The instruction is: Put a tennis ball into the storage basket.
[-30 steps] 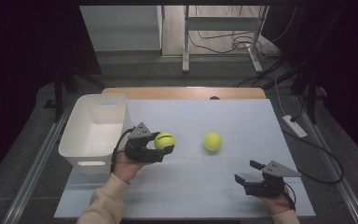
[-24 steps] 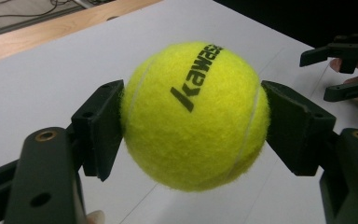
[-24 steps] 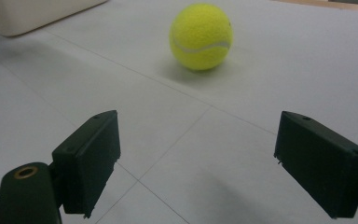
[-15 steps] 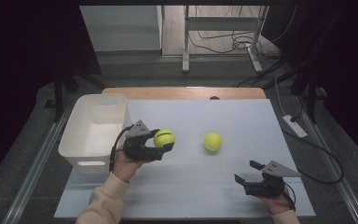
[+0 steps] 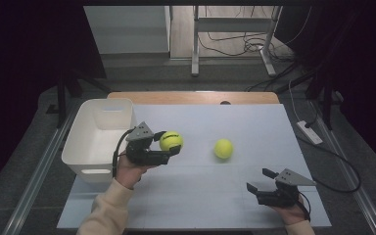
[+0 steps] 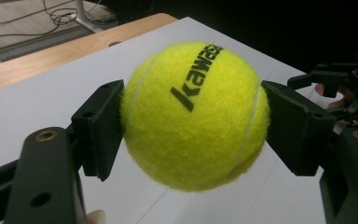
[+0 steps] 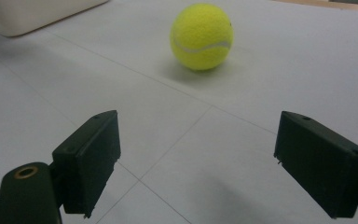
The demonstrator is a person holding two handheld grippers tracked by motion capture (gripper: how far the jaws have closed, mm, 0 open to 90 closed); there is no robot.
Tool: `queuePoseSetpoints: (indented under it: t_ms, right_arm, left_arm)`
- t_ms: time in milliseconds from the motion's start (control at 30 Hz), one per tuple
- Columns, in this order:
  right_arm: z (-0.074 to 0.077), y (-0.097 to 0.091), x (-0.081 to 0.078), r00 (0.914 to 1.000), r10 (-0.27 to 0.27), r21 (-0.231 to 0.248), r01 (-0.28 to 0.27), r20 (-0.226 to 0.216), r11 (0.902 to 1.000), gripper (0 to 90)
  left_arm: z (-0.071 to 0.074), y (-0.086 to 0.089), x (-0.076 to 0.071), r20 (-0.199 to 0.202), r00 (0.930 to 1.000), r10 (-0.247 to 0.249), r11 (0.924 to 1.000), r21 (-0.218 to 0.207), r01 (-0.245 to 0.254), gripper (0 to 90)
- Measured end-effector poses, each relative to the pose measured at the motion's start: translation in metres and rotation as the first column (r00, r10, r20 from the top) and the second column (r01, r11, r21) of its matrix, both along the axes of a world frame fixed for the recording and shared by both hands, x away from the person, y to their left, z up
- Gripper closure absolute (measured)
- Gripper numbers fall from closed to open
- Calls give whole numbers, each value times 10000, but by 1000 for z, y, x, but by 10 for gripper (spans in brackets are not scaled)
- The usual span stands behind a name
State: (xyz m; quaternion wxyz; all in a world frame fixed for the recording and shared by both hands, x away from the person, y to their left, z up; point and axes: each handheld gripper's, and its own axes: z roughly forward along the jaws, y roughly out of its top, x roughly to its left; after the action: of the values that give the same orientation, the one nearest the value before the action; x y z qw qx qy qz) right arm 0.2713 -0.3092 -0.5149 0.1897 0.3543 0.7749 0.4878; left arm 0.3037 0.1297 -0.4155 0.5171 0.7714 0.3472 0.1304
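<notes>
Keep your left gripper [image 5: 172, 147] clamped on the ball [image 5: 171, 141], carry it left over the bin [image 5: 83, 147] (right gripper [image 5: 257, 181] gapes empty, lower right).

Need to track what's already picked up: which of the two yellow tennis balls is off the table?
The yellow tennis ball with black lettering, clamped in the left gripper beside the white plastic bin. The other yellow tennis ball lies free on the table.

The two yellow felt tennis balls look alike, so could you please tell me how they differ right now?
The yellow felt tennis ball with black lettering is clamped in the left tongs above the table; the other yellow felt tennis ball rests free on the pale table surface, ahead of the open right tongs. Both look alike in colour and size.
</notes>
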Motion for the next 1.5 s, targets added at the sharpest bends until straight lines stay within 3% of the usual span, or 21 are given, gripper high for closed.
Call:
queuePoseSetpoints:
  t_ms: [633, 1500]
  right_arm:
    - [0, 0, 0, 10000, -33, -13, 33, 12, 10000, 147]
    - [1, 0, 0, 9999, -85, 30, 85, 83, 10000, 147]
  left_arm:
    - [15, 10, -2, 475, 9984, 315, 9993, -225, -305, 267]
    - [33, 23, 4, 779, 9940, 763, 9962, -479, -727, 267]
